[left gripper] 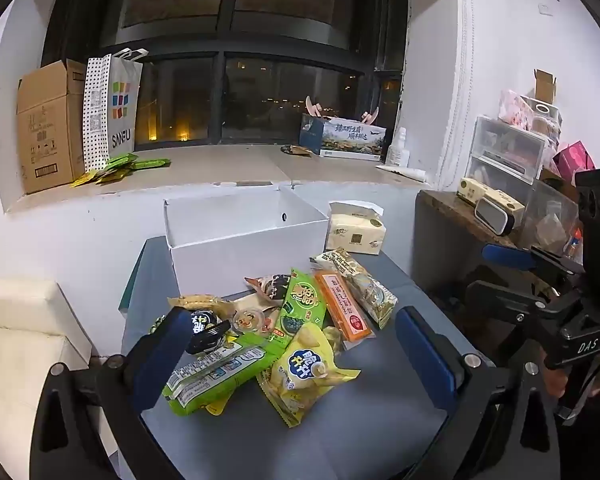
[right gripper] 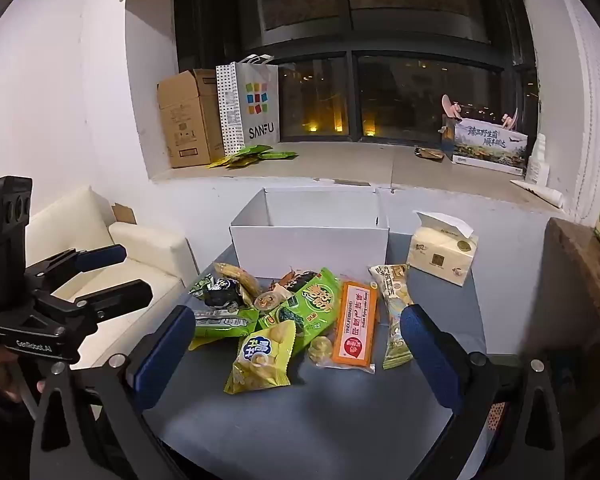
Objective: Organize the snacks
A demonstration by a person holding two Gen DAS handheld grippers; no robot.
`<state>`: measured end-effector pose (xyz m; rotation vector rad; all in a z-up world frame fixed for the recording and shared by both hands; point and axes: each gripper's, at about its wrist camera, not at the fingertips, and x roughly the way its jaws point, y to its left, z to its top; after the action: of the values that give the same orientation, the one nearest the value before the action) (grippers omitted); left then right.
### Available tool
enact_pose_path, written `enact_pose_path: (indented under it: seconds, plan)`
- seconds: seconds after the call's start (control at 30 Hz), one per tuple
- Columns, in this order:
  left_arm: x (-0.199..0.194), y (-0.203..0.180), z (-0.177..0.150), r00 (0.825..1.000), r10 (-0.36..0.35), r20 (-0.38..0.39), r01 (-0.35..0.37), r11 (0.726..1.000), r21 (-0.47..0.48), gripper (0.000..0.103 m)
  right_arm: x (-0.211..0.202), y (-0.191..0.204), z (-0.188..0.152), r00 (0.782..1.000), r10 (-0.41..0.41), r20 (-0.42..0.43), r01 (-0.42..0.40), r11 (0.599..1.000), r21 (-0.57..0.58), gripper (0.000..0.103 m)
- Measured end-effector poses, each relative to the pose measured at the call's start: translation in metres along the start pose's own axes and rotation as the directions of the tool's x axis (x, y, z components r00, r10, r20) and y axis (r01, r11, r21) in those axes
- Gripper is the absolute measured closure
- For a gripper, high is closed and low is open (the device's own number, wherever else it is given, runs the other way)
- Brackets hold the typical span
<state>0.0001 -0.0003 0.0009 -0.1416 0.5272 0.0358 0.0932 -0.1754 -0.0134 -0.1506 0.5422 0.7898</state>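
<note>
A heap of snack packets lies on the grey table (left gripper: 360, 420): a yellow chip bag (left gripper: 300, 368) (right gripper: 264, 356), an orange flat pack (left gripper: 342, 306) (right gripper: 354, 326), green seaweed packs (left gripper: 304, 304) (right gripper: 312, 300) and a long green pack (left gripper: 216, 372). Behind them stands an empty white box (left gripper: 236, 240) (right gripper: 308, 236). My left gripper (left gripper: 296, 344) hovers open over the near side of the heap, nothing between its blue fingers. My right gripper (right gripper: 298, 340) is open too, above the chip bag, holding nothing. Each gripper shows at the edge of the other's view.
A tissue pack (left gripper: 354, 232) (right gripper: 442, 254) sits right of the box. A cream sofa (right gripper: 112, 248) is to the left, a dark side table (left gripper: 480, 220) with clutter to the right. The window ledge behind holds a cardboard box (left gripper: 48, 124), a paper bag (right gripper: 248, 108) and a printed box (right gripper: 488, 146).
</note>
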Motion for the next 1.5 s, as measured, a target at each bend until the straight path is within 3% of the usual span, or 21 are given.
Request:
enact_pose_path:
  seconds: [1.5]
  plan:
    - [0.0008,-0.0043,-0.0021,1.0,-0.009,-0.016,0.009,1.0,0.029,0.0,-0.0006,-0.0033,-0.0007,1.0,-0.009,-0.008,0.009,1.0,0.006,0.0]
